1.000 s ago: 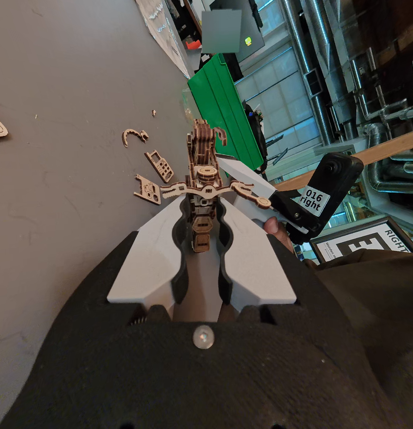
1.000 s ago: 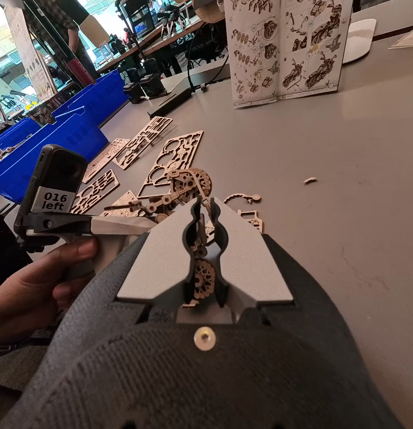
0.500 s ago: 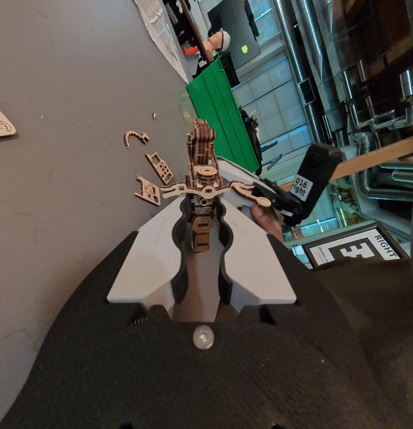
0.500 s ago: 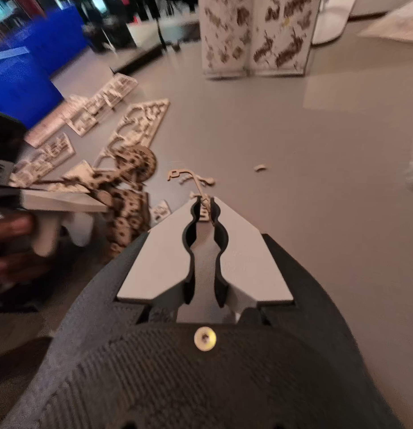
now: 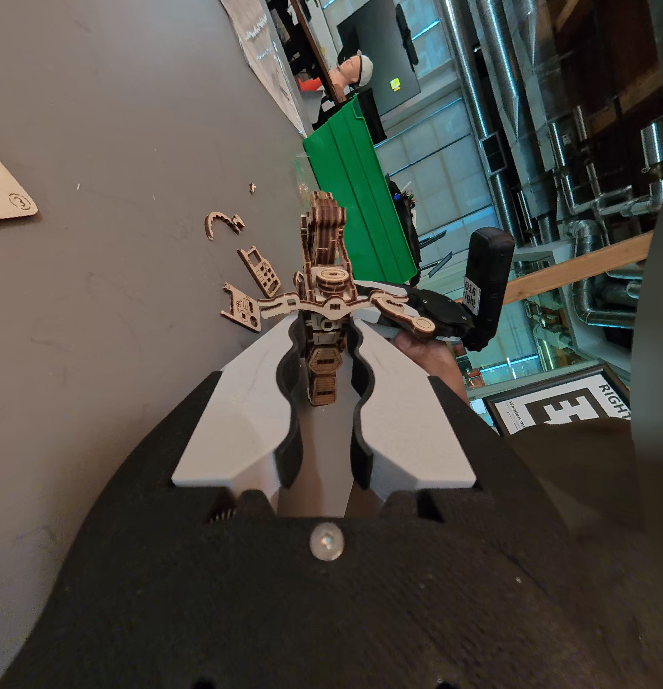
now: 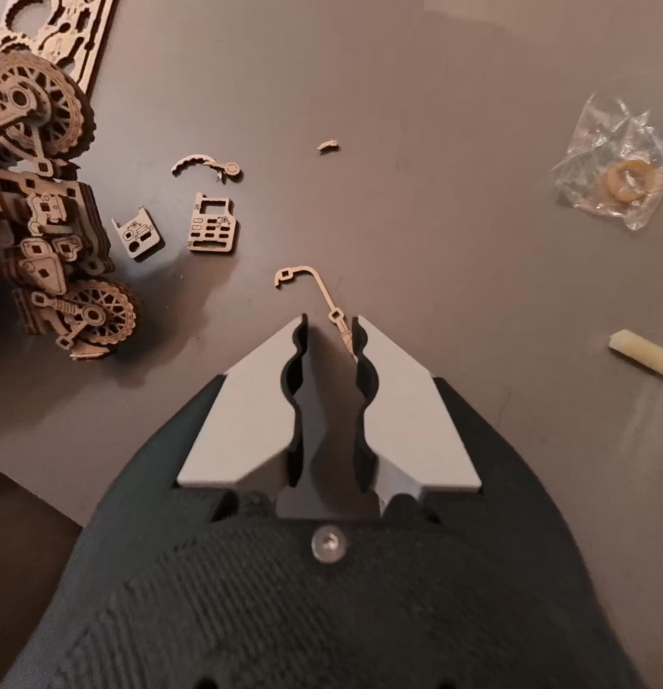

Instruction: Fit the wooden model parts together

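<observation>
My left gripper (image 5: 324,328) is shut on the wooden motorcycle model (image 5: 324,283) and holds it upright above the grey table, handlebar across the fingertips. The model also shows at the left edge of the right wrist view (image 6: 46,223). My right gripper (image 6: 328,324) is open and tilted down over the table. A thin hooked wooden part (image 6: 315,287) lies under it, with its lower end between the fingertips against the right finger. The right gripper also shows in the left wrist view (image 5: 434,309), just right of the model.
Loose wooden parts lie on the table: two small flat plates (image 6: 212,229) (image 6: 138,236), a curved toothed piece (image 6: 207,167) and a chip (image 6: 328,145). A plastic bag with a ring (image 6: 620,175) and a pale stick (image 6: 643,356) lie to the right. A green bin (image 5: 356,208) stands at the table edge. The grippers' ends are close to 15 cm from one another.
My right gripper let go of the model's wheel, swung right and down over the table and opened over the thin hooked part. The left gripper kept holding the model.
</observation>
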Demonstrator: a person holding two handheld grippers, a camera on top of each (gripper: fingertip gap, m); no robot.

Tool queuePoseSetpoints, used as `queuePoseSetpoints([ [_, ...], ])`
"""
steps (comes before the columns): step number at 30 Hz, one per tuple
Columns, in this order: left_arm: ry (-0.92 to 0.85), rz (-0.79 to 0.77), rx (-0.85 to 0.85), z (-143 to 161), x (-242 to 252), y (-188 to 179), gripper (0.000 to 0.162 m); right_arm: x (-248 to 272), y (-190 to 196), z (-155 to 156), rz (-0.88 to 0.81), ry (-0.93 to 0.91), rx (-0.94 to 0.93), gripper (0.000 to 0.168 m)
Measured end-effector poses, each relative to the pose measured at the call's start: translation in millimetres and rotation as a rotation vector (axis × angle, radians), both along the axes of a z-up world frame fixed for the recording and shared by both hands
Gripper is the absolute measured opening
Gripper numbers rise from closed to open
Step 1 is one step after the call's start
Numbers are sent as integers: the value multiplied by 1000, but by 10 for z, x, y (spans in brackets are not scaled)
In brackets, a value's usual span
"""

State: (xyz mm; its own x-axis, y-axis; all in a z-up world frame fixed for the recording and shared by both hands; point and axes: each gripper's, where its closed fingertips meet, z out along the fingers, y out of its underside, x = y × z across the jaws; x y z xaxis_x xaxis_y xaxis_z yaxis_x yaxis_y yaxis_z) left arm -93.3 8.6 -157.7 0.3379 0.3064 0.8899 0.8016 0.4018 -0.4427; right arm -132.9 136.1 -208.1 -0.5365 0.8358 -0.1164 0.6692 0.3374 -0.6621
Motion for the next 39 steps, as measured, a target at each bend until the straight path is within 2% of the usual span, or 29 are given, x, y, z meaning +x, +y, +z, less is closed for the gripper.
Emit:
queuePoseSetpoints([
  [8,-1,1,-4,-6,-3,1,19,88,54,-4,64,-54,22,18],
  [15,0,-3,-1,-4,3,5,19,286,-119,41,146,-170,-107,21],
  [19,-1,-5,2,-2,5,4,19,186,-123,139,136,-111,-161,23],
  [26,-7,-6,14,3,3,-2,19,123,-192,267,252,17,-240,24],
  [30,-17,-14,28,6,7,0,19,79,-184,408,251,60,-323,22],
  [39,-58,-12,95,21,-20,-35,19,-61,-85,391,240,139,-286,19],
])
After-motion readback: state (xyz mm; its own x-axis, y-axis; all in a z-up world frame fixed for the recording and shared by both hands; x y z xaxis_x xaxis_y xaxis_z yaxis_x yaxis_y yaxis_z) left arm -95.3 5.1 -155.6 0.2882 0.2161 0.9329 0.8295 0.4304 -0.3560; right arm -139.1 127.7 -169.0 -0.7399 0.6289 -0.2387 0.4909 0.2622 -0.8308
